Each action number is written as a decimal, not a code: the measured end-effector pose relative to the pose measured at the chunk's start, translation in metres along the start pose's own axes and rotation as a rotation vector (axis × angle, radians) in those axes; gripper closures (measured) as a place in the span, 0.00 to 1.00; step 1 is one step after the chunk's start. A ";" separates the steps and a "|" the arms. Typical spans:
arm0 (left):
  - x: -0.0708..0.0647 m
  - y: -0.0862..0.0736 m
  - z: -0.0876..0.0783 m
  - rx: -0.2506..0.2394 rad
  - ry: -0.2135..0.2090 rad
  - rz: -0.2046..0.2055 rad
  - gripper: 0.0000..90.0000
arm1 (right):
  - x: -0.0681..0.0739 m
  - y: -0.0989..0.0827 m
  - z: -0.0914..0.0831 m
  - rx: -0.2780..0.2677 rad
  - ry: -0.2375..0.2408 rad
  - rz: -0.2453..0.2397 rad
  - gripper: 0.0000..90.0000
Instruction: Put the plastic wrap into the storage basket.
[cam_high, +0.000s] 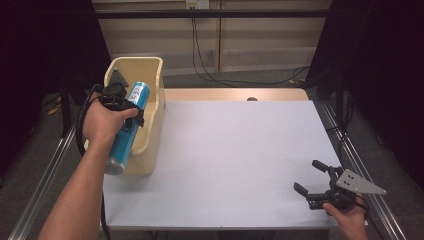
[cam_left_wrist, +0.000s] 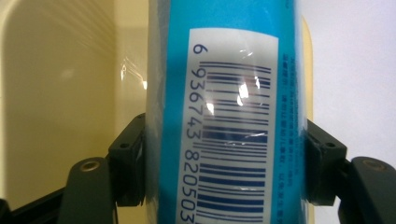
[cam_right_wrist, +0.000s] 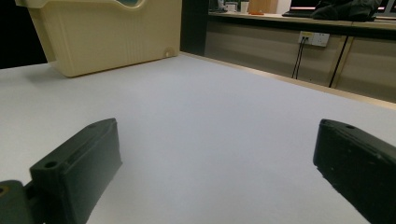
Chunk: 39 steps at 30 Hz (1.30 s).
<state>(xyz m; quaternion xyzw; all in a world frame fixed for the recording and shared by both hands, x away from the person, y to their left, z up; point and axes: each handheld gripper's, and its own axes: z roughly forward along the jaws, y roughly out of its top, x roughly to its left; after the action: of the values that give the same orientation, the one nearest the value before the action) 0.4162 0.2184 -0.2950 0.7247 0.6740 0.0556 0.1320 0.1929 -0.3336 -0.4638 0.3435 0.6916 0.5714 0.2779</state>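
The fingers (cam_left_wrist: 126, 168) of the left gripper (cam_high: 125, 107) are clamped on a blue can (cam_high: 127, 127), one pad on each side of its round body, across the part with the white barcode label (cam_left_wrist: 233, 126). The can is held above the cream basket (cam_high: 150, 75) at the left edge of the desk (cam_high: 235, 160). Its long axis is tilted: in the high view the silver end points toward the person and hangs past the near wall of the basket, and the other end points away, over the inside of the basket. The right gripper (cam_high: 312, 182) rests low at the near right corner of the desk, well apart from the can, with its fingers (cam_right_wrist: 84, 158) wide apart and only the white surface between them.
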 end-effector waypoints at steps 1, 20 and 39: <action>0.001 0.000 0.000 0.002 -0.004 -0.003 0.36 | 0.000 0.000 0.000 0.000 0.001 0.000 0.00; 0.005 0.003 0.004 0.018 0.016 -0.033 0.35 | 0.000 0.000 0.000 0.001 0.004 0.000 0.00; -0.010 0.004 -0.041 -0.065 -0.055 0.027 0.25 | 0.001 0.001 0.000 0.000 0.009 -0.008 0.00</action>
<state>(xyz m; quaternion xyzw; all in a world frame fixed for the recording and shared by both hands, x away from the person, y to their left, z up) 0.4088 0.2131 -0.2531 0.7304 0.6581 0.0591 0.1731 0.1924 -0.3330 -0.4632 0.3381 0.6942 0.5718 0.2771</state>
